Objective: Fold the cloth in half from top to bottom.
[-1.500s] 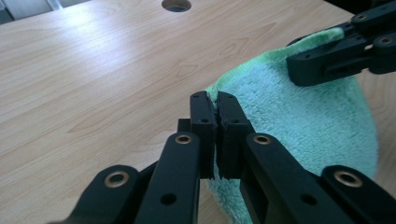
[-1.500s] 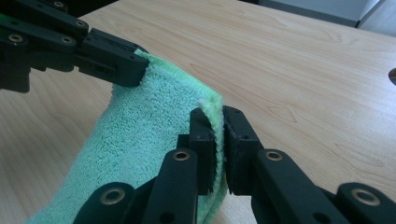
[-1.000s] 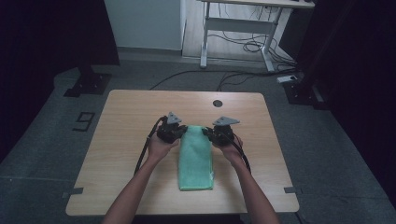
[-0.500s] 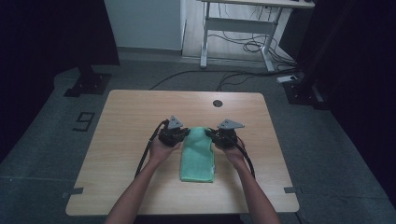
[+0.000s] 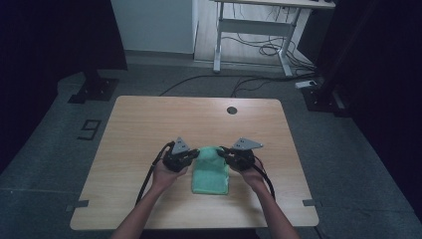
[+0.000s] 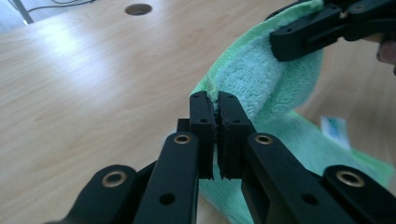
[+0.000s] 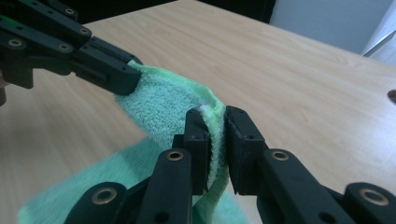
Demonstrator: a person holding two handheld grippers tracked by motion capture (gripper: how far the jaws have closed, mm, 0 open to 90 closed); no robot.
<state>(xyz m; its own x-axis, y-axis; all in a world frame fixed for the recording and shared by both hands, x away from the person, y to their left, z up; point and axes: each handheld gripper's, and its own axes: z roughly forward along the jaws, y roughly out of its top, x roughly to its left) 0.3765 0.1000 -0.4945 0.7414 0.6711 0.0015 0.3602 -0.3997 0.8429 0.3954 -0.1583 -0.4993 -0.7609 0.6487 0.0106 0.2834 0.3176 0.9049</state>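
Towel [image 5: 211, 174] green, on table [image 5: 149, 124] near front edge, far end lifted. Left gripper [image 6: 215, 100] and right gripper [image 7: 214, 116] each pinch 1 far corner; right jaws just easing, grip possibly loosening. Keep corners level, fold evenly toward near edge.

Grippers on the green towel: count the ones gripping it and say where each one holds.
2. The left gripper pinches the far left corner of the green towel; the right gripper pinches the far right corner. Both lift that far edge off the wooden table; nothing hides another gripper.
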